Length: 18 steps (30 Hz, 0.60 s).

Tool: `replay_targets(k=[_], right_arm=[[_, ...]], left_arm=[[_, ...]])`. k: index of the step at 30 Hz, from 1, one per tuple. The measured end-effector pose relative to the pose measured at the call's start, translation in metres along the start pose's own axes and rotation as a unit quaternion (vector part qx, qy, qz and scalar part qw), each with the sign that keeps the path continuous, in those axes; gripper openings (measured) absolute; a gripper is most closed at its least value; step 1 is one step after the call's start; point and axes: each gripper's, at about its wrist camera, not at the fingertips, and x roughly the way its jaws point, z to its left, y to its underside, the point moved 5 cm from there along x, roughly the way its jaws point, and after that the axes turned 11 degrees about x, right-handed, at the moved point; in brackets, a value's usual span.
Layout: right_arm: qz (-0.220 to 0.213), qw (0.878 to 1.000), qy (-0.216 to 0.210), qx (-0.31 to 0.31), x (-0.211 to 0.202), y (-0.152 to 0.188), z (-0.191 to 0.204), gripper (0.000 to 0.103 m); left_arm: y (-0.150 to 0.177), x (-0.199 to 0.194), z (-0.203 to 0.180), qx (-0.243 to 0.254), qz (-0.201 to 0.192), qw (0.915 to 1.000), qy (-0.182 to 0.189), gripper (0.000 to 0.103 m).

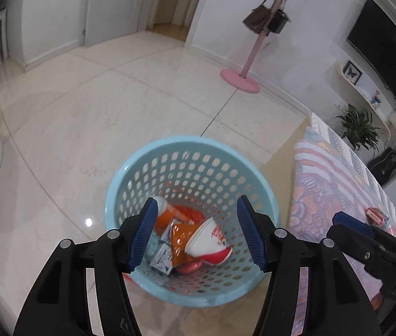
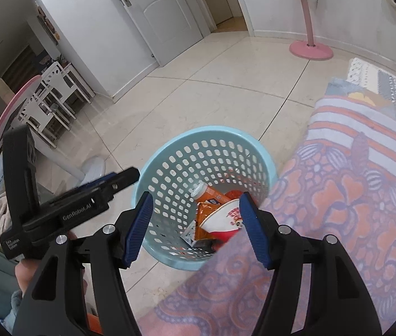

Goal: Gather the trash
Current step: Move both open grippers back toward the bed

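Left wrist view, left gripper (image 1: 196,233): spread wide, holding nothing, poised above the blue basket (image 1: 142,165) on the floor.
Trash: paper cup (image 1: 209,242) lay on its side directly between the fingertips, mouth toward the lower left; orange bottle (image 1: 170,214) lay slanted, white cap toward the upper left.
Right wrist view, right gripper (image 2: 195,229): spread, empty, over the same basket beside the patterned cloth (image 2: 338,210).
Left gripper: seen at left, just beside the rim.

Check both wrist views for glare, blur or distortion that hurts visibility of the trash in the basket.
Left wrist: small light glare on the floor, strong fisheye bending, trash in the blue basket sharp. Right wrist: the patterned tablecloth is soft and hides part of the basket; the red-and-white paper cup stays legible.
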Motion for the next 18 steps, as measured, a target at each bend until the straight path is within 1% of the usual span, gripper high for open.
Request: replay_targets(k=[3,7,11,15,18], right_arm=[[-0.009,1.0,-0.002,0.002,-0.013,-0.001,-0.009,0.06],[-0.035,0.999,-0.007,0.014,-0.043,-0.003,-0.028,0.06],[-0.074,0.997,-0.004,0.037,-0.081,-0.009,-0.055,0.06],[-0.118,0.991,0.012,0.057,-0.129,-0.014,-0.093,0.06],[-0.144,0.987,0.05,0.054,-0.16,-0.013,-0.116,0.061]], left_arm=[[-0.004,-0.006,-0.015,0.011,-0.017,0.9998,0.007,0.057],[-0.007,-0.013,-0.039,0.033,-0.036,0.9985,0.026,0.057],[-0.008,-0.021,-0.071,0.059,-0.052,0.995,0.061,0.057],[-0.009,-0.026,-0.111,0.087,-0.052,0.9895,0.103,0.059],[-0.01,-0.032,-0.148,0.114,-0.053,0.9816,0.144,0.059]])
